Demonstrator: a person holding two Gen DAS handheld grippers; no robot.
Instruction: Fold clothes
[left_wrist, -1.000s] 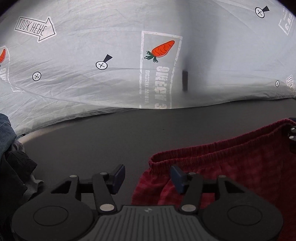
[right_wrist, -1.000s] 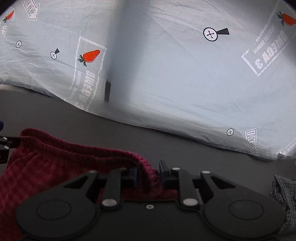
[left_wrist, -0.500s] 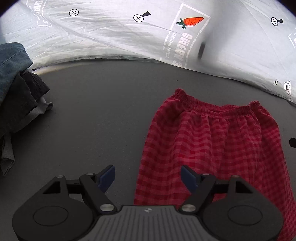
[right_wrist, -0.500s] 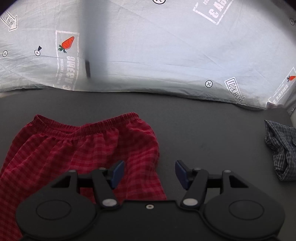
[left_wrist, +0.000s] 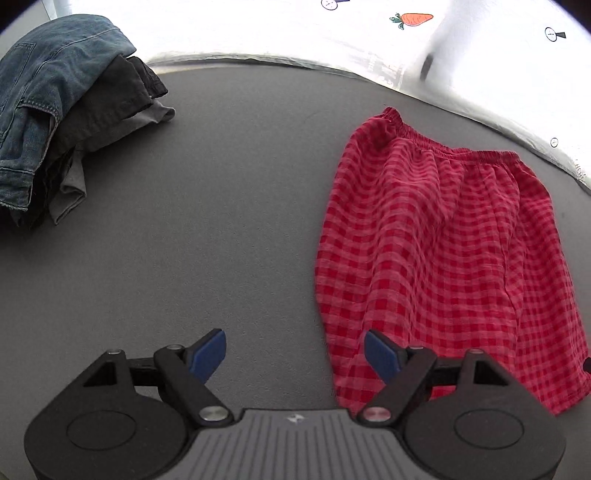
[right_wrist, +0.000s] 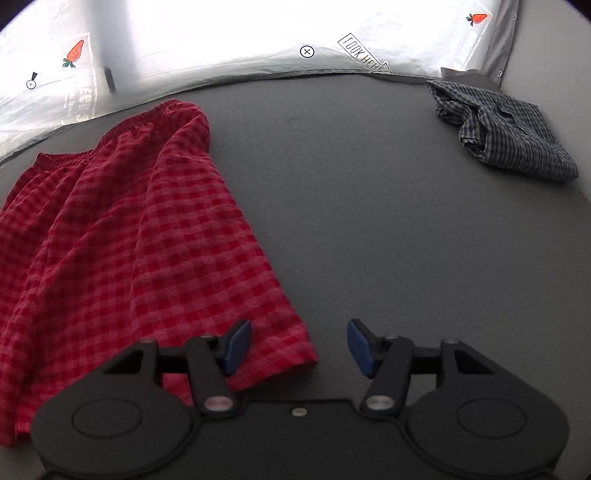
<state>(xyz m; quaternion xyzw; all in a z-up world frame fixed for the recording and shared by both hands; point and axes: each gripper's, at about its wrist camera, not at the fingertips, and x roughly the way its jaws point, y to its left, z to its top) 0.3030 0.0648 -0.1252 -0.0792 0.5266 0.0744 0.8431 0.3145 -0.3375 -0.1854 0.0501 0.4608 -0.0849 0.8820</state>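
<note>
Red checked shorts lie spread on the grey table, waistband at the far side. They also show in the right wrist view. My left gripper is open and empty above the shorts' near left hem corner. My right gripper is open and empty above the near right hem corner, its left pad over the cloth.
A pile of blue jeans and dark garments lies at the far left. A crumpled dark checked shirt lies at the far right. A printed white sheet hangs behind the table's far edge.
The right gripper let go of the waistband and opened. Both grippers drew back from the waistband towards the near hem, and the left gripper opened wider. The shorts now lie flat.
</note>
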